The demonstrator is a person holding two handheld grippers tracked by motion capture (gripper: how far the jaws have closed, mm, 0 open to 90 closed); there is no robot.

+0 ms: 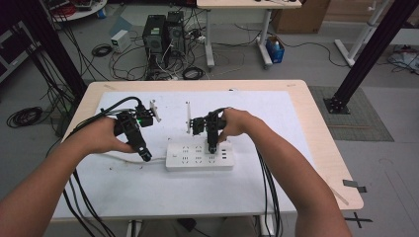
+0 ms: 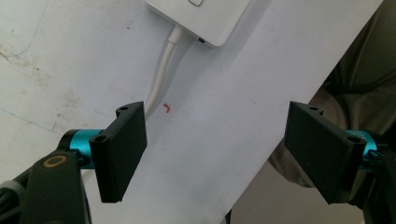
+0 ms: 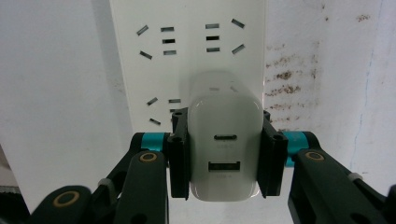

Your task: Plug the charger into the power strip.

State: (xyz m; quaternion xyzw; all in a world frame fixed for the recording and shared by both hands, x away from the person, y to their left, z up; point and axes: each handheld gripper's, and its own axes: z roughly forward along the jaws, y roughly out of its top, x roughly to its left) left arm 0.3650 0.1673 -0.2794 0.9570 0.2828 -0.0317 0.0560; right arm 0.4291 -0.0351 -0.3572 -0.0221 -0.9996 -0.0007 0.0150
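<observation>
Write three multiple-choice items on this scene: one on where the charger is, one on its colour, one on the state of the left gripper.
1. Where is the charger?
A. Between the right gripper's jaws, over the power strip
B. On the floor
C. In the left gripper

2. What colour is the charger?
A. Black
B. White
C. Red

3. How is the left gripper?
A. Shut on the cord
B. Shut on the charger
C. Open and empty

Answers:
1 A, the pads press its two sides above the sockets.
2 B, its body is white.
3 C, its jaws stand wide apart with bare table between.
</observation>
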